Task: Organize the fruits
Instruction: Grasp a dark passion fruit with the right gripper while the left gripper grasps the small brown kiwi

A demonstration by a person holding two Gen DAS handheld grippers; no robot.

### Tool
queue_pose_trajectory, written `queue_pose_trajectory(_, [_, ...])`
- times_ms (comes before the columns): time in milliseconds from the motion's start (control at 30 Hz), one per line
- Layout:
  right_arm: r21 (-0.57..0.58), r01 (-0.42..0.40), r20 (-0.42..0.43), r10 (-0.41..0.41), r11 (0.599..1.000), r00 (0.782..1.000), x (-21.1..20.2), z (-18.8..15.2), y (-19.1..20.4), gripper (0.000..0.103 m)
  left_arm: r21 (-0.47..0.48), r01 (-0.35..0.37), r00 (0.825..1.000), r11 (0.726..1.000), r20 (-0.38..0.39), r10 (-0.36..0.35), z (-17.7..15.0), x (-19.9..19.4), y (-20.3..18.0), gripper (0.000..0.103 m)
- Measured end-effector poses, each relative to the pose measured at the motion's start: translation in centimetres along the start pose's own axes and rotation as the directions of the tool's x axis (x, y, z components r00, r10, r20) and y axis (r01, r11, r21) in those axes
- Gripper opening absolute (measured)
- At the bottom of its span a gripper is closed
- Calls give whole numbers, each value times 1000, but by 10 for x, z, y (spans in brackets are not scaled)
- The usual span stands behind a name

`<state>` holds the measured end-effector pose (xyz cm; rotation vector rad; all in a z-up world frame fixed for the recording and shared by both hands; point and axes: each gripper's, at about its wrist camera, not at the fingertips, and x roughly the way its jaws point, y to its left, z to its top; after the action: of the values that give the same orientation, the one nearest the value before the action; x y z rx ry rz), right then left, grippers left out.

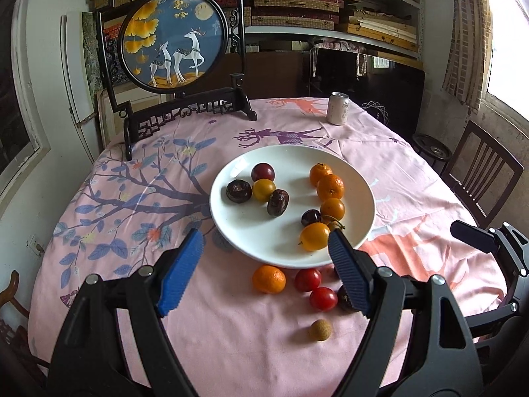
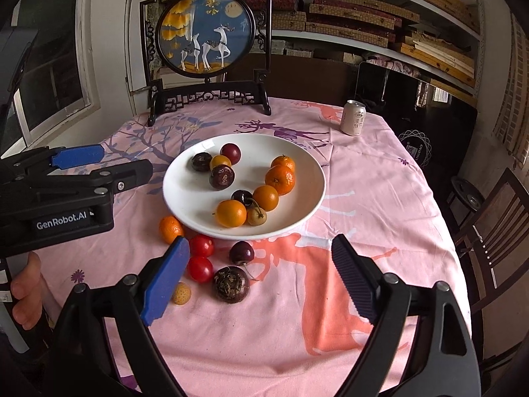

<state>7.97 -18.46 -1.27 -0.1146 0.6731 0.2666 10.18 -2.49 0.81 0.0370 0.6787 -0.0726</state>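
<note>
Both the left gripper [image 1: 264,271] and right gripper [image 2: 261,281] hold their fingers spread wide, empty, above the desk [image 2: 380,198]. Just before the white plate [image 2: 198,205] lie loose fruits: a longan [image 2: 182,293], tomatoes [image 2: 200,268], a mandarin [image 2: 170,229]. Beyond the plate stands a can [image 2: 353,117].

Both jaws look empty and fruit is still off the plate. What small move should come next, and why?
Probably lower the right gripper onto the dark cherry just ahead of its open jaws. The left gripper is also open and empty, and this cherry lies on the tablecloth, just short of the white plate.
</note>
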Motion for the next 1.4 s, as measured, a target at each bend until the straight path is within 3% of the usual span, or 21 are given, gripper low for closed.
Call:
queue_pose_trajectory(200, [26, -23, -29, 24, 999, 999, -7, -27, 3, 93, -40, -6, 999, 999, -39, 4, -37, -5, 28, 82])
queue_pose_trajectory(433, [54, -145, -148, 152, 988, 977, 15, -61, 28, 93, -82, -94, 990, 992, -112, 84, -82, -3, 75, 82])
queue_pose_trajectory(533, [14, -117, -150, 118, 993, 982, 23, -60, 39, 93, -88, -104, 989, 991, -113, 94, -86, -6, 82, 82])
queue_pose_trajectory(633, [-13, -29, -110, 27, 999, 994, 25, -58, 36, 93, -82, -96, 989, 992, -118, 86, -90, -6, 84, 83])
queue_pose_trajectory(667, [-24, -15, -109, 13, 1000, 994, 28, -56, 34, 86, -83, -93, 989, 992, -120, 83, -90, -6, 84, 83])
queue_pose_trajectory(700, [-31, -15, -122, 11, 999, 992, 32, -55, 31, 71, -84, -86, 990, 993, -122, 75, -91, -5, 84, 83])
queue_pose_trajectory(767, [-33, -25, -163, 19, 999, 986, 45, -52, 27, 60, -90, -72, 990, 993, -130, 60, -93, -4, 84, 83])
queue_pose_trajectory(900, [-47, -32, -221, 21, 998, 975, 77, -47, 26, 56, -96, -36, 990, 995, -141, 22, -94, -3, 80, 83])
queue_pose_trajectory(933, [-44, -40, -236, 29, 998, 971, 85, -46, 25, 53, -94, -21, 989, 995, -146, 7, -94, -2, 77, 83])
queue_pose_trajectory(967, [-38, -55, -254, 43, 998, 966, 93, -46, 24, 42, -89, -6, 989, 996, -151, -7, -95, -1, 74, 83])
queue_pose_trajectory(1167, [12, -49, -222, 51, 999, 974, 73, -44, 13, 40, -37, 67, 981, 997, -182, -73, -93, 9, 40, 83])
queue_pose_trajectory(1400, [120, -15, -225, 42, 993, 973, 36, -75, -25, 40, 43, 149, 961, 988, -239, -135, -90, 39, -15, 83])
